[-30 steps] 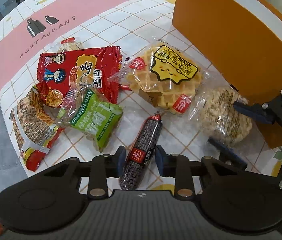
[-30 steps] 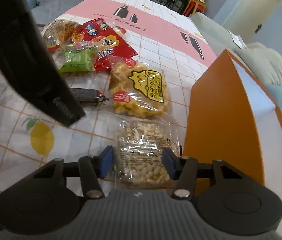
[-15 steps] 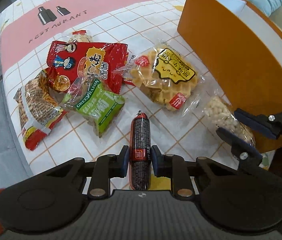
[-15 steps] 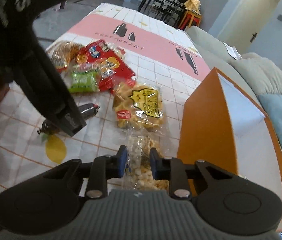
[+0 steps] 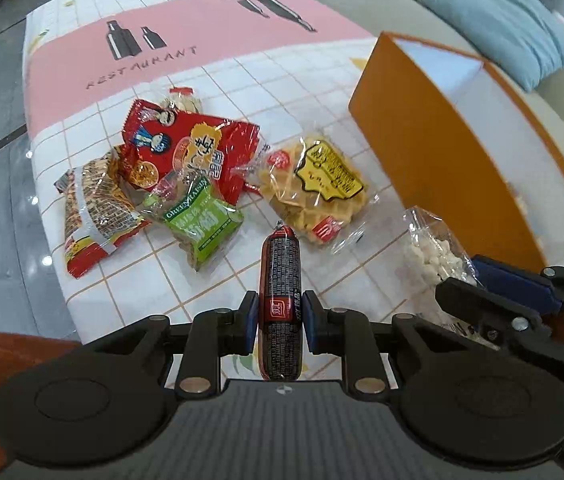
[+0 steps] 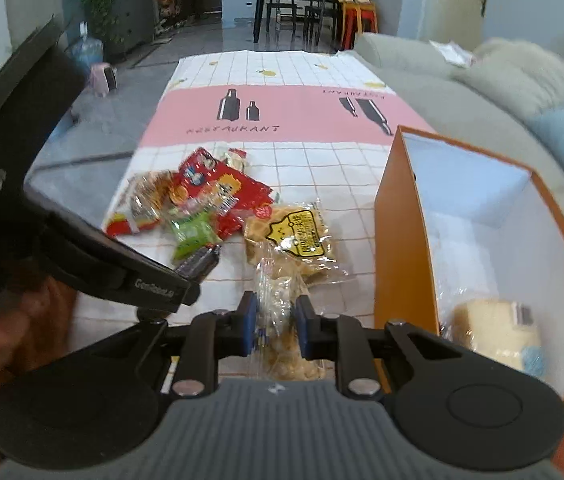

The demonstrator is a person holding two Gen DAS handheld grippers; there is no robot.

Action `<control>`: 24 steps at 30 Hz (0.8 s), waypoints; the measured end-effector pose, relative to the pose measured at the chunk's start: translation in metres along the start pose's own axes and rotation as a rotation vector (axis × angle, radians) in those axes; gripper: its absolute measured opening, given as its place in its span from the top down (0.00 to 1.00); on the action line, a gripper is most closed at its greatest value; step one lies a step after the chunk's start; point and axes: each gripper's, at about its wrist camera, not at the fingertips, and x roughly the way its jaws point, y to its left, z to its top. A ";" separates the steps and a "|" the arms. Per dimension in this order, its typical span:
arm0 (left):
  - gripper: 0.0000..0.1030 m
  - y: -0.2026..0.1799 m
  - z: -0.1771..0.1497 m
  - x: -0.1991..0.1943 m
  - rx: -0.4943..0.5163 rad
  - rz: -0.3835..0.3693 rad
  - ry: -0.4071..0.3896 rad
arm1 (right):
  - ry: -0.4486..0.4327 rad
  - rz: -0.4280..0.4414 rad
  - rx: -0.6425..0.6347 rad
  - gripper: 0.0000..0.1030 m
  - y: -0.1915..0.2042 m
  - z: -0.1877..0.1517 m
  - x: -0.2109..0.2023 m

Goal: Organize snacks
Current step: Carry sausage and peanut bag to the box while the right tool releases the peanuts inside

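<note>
I have the dark sausage stick (image 5: 280, 280) clamped in my left gripper (image 5: 280, 316), jaws tight, above the desk (image 5: 242, 76). My right gripper (image 6: 276, 326) pinches the clear puffed-snack bag (image 6: 278, 300) beside the orange box (image 6: 401, 248).

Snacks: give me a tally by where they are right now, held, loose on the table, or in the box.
Held: 2, sausage in left gripper, puffed-grain bag in right gripper
On the table: 5, waffles, green raisin pack, red bag, striped bag, small pack behind the red bag
In the box: 1, pale packet
Total: 8
</note>
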 end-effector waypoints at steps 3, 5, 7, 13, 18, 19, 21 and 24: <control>0.75 -0.003 0.003 -0.013 -0.023 -0.011 -0.020 | -0.029 0.039 0.050 0.83 -0.006 0.009 -0.018; 0.75 -0.004 0.007 -0.022 -0.038 -0.018 -0.038 | -0.057 0.064 0.078 0.83 -0.010 0.016 -0.028; 0.75 -0.006 0.011 -0.034 -0.052 -0.023 -0.061 | -0.086 0.078 0.098 0.83 -0.014 0.024 -0.038; 0.75 -0.018 0.032 -0.064 -0.076 -0.051 -0.126 | -0.163 0.091 0.103 0.83 -0.025 0.045 -0.064; 0.75 -0.037 0.049 -0.078 -0.055 -0.054 -0.161 | -0.212 0.047 0.066 0.83 -0.036 0.058 -0.078; 0.75 -0.042 0.053 -0.079 -0.048 -0.058 -0.167 | -0.220 0.037 0.059 0.83 -0.040 0.060 -0.080; 0.75 -0.051 0.060 -0.080 -0.029 -0.076 -0.173 | -0.228 0.011 0.038 0.83 -0.048 0.063 -0.082; 0.75 -0.071 0.073 -0.079 0.008 -0.099 -0.178 | -0.223 -0.043 0.017 0.83 -0.062 0.065 -0.080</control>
